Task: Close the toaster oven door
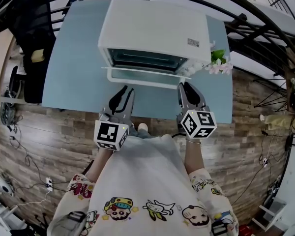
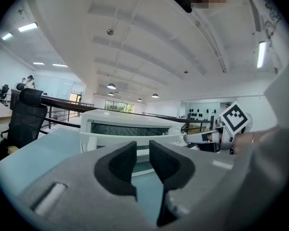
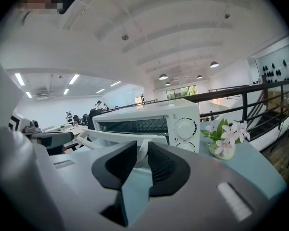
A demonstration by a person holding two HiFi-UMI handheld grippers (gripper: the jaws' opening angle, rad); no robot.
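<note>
Closest to you is your pale sweater with its row of cartoon prints, and your two forearms reach forward out of it. Each ends in a marker cube, the left cube and the right cube.

Past the cubes, both tools point at the front of the oven. Your left gripper has its jaws a little apart with nothing between them, and only the blue table and the oven front show through the gap. It hangs just short of the left part of the door.

Your right gripper also has its jaws slightly parted. Its tips are right at the door's front edge near the right corner. The white handle shows in line with the gap, but I cannot tell whether the pads touch it.

The door is not closed: it tilts outward from the opening, with the dark inside visible above it. The white toaster oven stands toward the far side of the table.

Just beside its right corner is a small pot of pale flowers. A black chair stands off the table's left edge, on the wood-patterned floor.
</note>
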